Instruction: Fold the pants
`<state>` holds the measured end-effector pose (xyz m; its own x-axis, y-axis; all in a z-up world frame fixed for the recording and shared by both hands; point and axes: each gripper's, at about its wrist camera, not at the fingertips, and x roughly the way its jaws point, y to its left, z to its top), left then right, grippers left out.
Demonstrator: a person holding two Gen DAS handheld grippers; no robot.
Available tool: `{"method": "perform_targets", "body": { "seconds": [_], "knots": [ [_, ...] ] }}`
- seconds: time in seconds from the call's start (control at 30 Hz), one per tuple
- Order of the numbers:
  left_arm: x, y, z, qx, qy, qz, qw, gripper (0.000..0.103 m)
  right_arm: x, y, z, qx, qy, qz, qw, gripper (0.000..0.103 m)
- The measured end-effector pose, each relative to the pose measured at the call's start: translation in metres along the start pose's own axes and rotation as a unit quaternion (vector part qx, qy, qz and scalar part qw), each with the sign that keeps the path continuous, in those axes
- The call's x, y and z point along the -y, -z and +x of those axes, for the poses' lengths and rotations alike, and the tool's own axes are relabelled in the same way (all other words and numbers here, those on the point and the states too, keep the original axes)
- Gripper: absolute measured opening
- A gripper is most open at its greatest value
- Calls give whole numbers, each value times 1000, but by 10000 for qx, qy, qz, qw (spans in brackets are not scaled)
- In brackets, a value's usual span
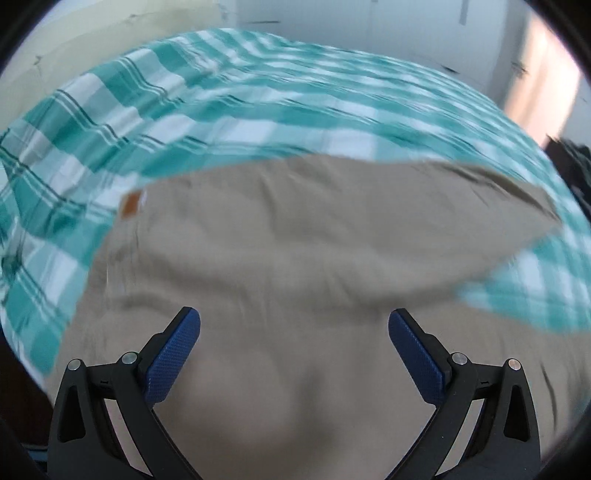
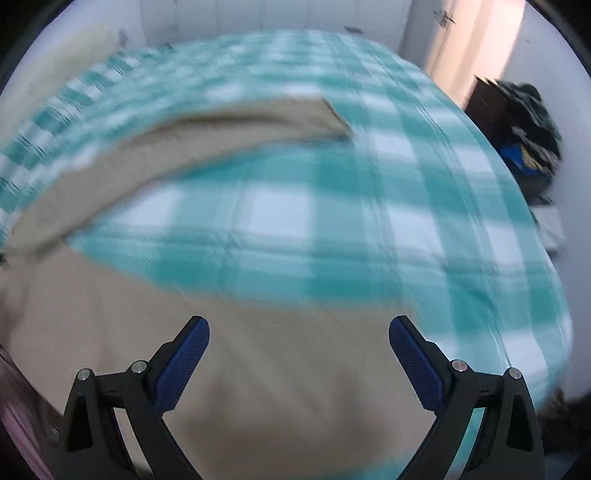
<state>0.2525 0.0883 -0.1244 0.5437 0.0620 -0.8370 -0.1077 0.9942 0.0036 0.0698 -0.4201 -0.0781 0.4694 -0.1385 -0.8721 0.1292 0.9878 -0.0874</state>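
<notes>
Tan pants lie spread on a teal and white checked bedsheet, with an orange tag near their left edge. My left gripper hangs open above the cloth with nothing between its blue pads. In the right wrist view the pants fill the lower left, and one tan leg stretches across the checked sheet toward the far side. My right gripper stands wide open over the near edge of the pants, holding nothing. Both views are blurred by motion.
White walls rise behind the bed. A dark heap of bags and clothes sits beyond the bed's right side. A beige panel stands at the far left.
</notes>
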Motion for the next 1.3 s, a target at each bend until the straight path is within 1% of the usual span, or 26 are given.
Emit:
{"method": "perform_targets", "body": {
  "seconds": [0.07, 0.1, 0.2, 0.23, 0.27, 0.33, 0.43, 0.53, 0.57, 0.6, 0.63, 0.67, 0.7, 0.73, 0.77, 0.8, 0.83, 0.87, 0.9, 0.93, 1.0, 1.03, 1.07, 1.1, 1.2, 1.3],
  "knots": [
    [-6, -11, 29, -59, -201, -193, 9996, 102, -29, -37, 10, 223, -334, -99, 9991, 96],
    [-13, -13, 54, -177, -321, -334, 9988, 102, -48, -58, 19, 353, -554, -173, 9977, 96],
    [-33, 4, 107, -571, -501, -451, 9961, 103, -99, -119, 64, 578, -1159, -379, 9908, 96],
    [-36, 11, 109, -408, -397, -408, 9975, 103, -112, -132, 77, 540, -1352, -451, 9883, 96],
    [-36, 19, 105, -115, -388, -376, 9985, 103, -127, -148, 97, 467, -1559, -561, 9851, 96],
    [-31, 23, 102, 9, -523, -272, 9983, 103, -149, -170, 129, 387, -1795, -760, 9801, 95],
    [-29, 27, 106, 119, -587, -258, 9979, 103, -151, -200, 180, 372, -1836, -980, 9774, 91],
    [-28, 30, 106, 197, -631, -240, 9975, 103, -103, -232, 240, 36, -1424, -554, 9883, 89],
    [-28, 30, 107, 217, -617, -253, 9975, 103, -72, -241, 260, -69, -1150, -255, 9930, 75],
    [-27, 30, 105, 234, -616, -258, 9975, 103, -42, -247, 268, 7, -1123, -40, 9937, 61],
    [-26, 30, 105, 248, -628, -256, 9974, 103, -22, -252, 270, 98, -1099, 65, 9939, 33],
    [-26, 31, 105, 266, -647, -252, 9972, 103, -2, -257, 270, 168, -930, 131, 9954, 1],
    [-25, 28, 104, 278, -654, -254, 9971, 103, 18, -262, 270, 179, -327, 196, 9991, 1],
    [-25, 28, 105, 292, -660, -257, 9971, 103, 35, -267, 268, 183, 286, 282, 9990, 9],
    [-25, 28, 105, 309, -664, -259, 9970, 103, 54, -272, 263, 263, 637, 511, 9963, 20],
    [-25, 28, 105, 327, -668, -262, 9969, 103, 65, -275, 259, 340, 708, 709, 9944, 29],
    [-25, 28, 105, 341, -671, -263, 9968, 103, 78, -279, 253, 459, 593, 971, 9924, 46],
    [-25, 29, 105, 356, -674, -266, 9967, 103, 85, -282, 251, 523, 350, 1118, 9917, 57],
    [-25, 29, 105, 362, -677, -269, 9967, 103, 86, -285, 253, 491, 116, 1158, 9920, 58],
    [-25, 29, 106, 372, -682, -268, 9966, 103, 82, -289, 259, 357, -172, 1132, 9928, 58],
    [-25, 29, 106, 392, -679, -274, 9965, 102, 70, -293, 273, 151, -373, 919, 9950, 57],
    [-25, 30, 106, 402, -669, -284, 9965, 102, 63, -292, 280, 24, -374, 811, 9960, 39],
    [-26, 30, 107, 403, -667, -290, 9965, 102, 55, -289, 285, -32, -243, 726, 9971, 6],
    [-25, 29, 107, 403, -673, -288, 9965, 102, 48, -286, 282, 74, -122, 693, 9975, 2],
    [-25, 29, 107, 405, -693, -277, 9964, 102, 34, -269, 253, 601, -105, 427, 9972, 2],
    [-24, 29, 108, 392, -724, -259, 9963, 102, 20, -234, 186, 1160, -547, -62, 9917, 2]
  ]
}}
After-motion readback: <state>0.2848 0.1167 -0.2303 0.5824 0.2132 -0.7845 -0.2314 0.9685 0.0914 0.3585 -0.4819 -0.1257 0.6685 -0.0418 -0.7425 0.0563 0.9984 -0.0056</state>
